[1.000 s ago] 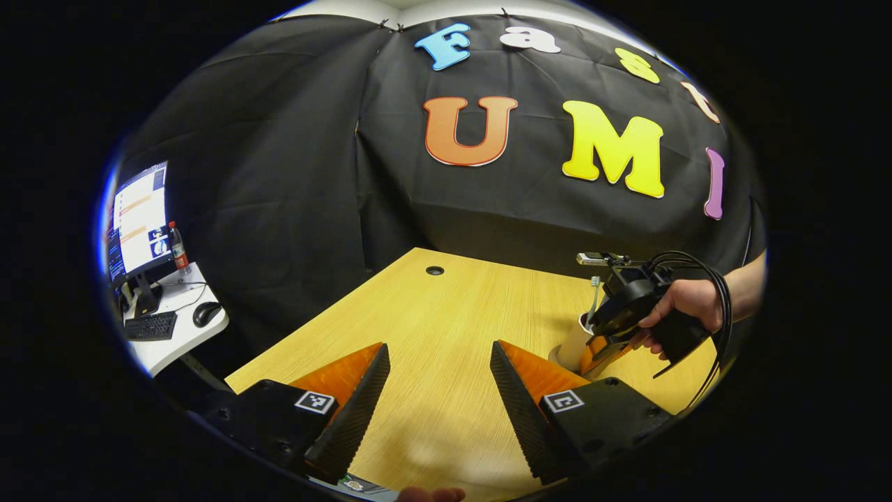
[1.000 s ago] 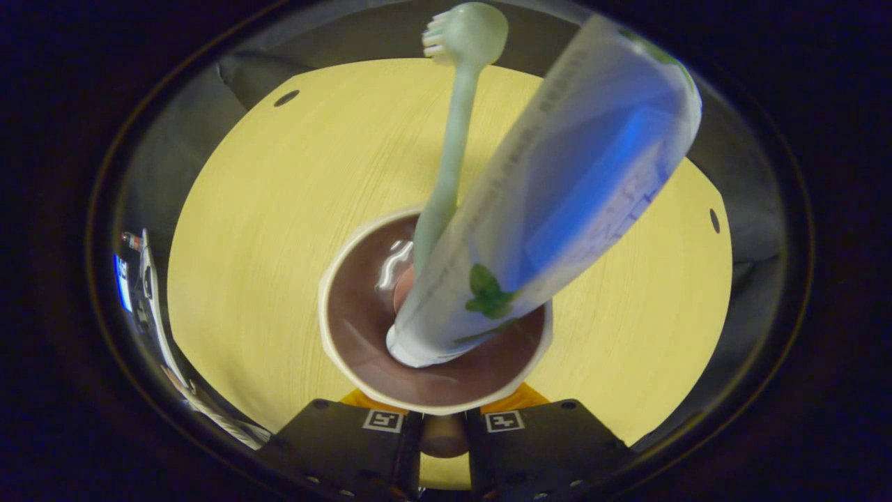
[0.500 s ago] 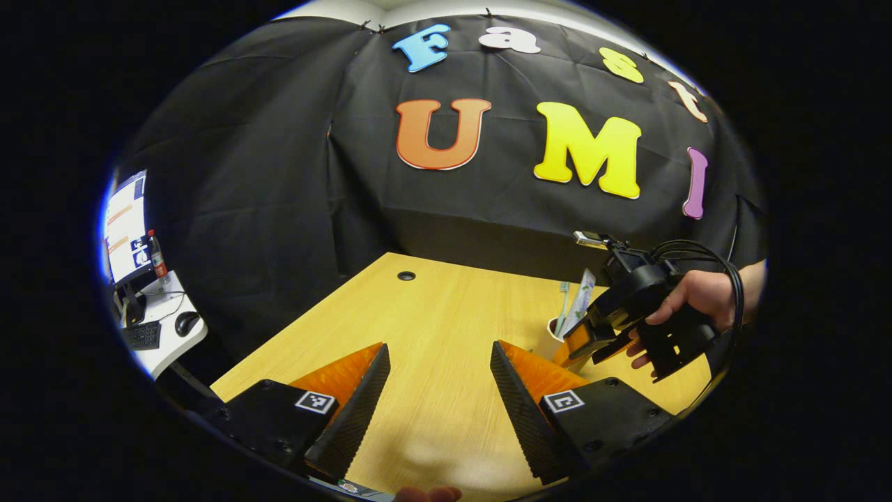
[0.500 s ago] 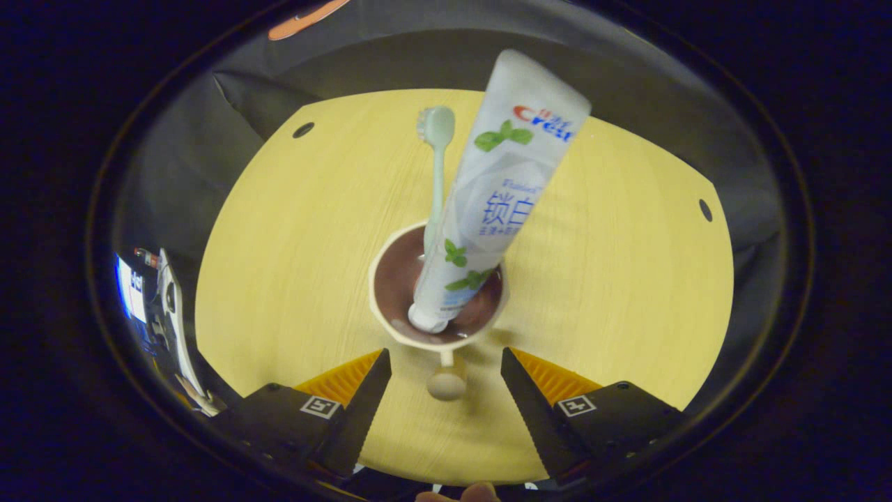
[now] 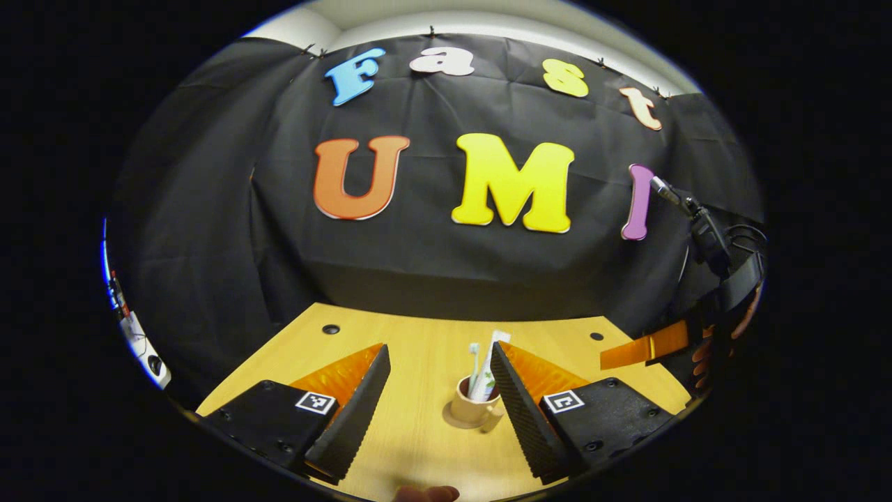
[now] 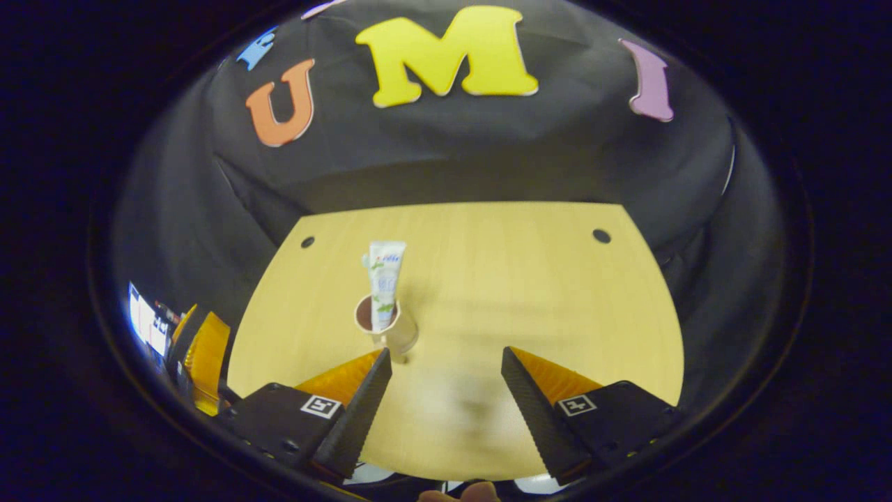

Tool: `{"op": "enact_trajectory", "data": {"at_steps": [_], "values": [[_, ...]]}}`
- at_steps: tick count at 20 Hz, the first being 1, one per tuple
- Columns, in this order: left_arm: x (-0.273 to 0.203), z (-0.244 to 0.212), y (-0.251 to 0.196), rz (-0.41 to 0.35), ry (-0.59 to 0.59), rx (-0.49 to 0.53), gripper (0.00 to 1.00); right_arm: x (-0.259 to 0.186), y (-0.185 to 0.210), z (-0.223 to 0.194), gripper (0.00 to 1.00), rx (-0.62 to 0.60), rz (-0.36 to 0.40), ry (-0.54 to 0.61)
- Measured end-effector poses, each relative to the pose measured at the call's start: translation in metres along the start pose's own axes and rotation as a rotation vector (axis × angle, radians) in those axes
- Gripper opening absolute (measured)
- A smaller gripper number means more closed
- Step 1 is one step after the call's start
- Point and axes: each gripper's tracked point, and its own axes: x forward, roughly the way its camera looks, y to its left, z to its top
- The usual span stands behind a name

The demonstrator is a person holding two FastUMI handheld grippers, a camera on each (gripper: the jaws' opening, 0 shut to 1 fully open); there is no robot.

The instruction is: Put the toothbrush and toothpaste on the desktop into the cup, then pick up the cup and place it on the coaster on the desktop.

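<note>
small beige cup [image 5: 474, 410] stands on its round tan coaster [image 5: 454, 420], toothbrush [image 5: 473, 362] and toothpaste tube [image 6: 383, 284] inside; left gripper [image 5: 439, 390] and right gripper [image 6: 446, 394] jaws apart, best kept clear.

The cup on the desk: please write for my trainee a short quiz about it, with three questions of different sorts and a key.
1. Fill in: the toothpaste and the toothbrush stand in the ___.
2. True or false: the cup lies tipped on its side.
3. Choose one. The right tool is:
A. shut on the cup's handle
B. open, apart from the cup
C. shut on the toothbrush

Key: 1. cup. 2. False, it stands upright. 3. B.
</note>
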Motion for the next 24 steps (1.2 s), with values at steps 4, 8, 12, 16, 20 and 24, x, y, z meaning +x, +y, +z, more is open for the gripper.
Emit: {"op": "enact_trajectory", "data": {"at_steps": [4,8,12,16,20,24], "values": [[0.0,0.032,-0.038,-0.033,-0.037,-0.016,0.92,-0.049,-0.033,0.048,0.93,-0.061,-0.085,-0.373],[-0.011,0.062,-0.054,-0.015,-0.09,-0.037,0.93,-0.075,-0.038,0.056,0.96,-0.064,-0.131,-0.584],[-0.024,0.08,-0.065,-0.014,-0.151,-0.014,0.92,-0.095,-0.035,0.059,0.94,-0.066,-0.14,-0.667],[-0.03,0.088,-0.068,-0.008,-0.18,-0.002,0.92,-0.114,-0.032,0.068,0.94,-0.088,-0.127,-0.703],[-0.033,0.088,-0.063,0.01,-0.181,0.0,0.92,-0.122,-0.028,0.068,0.96,-0.101,-0.108,-0.727],[-0.033,0.088,-0.058,0.019,-0.183,-0.003,0.92,-0.123,-0.017,0.075,0.96,-0.107,-0.093,-0.742]]}}
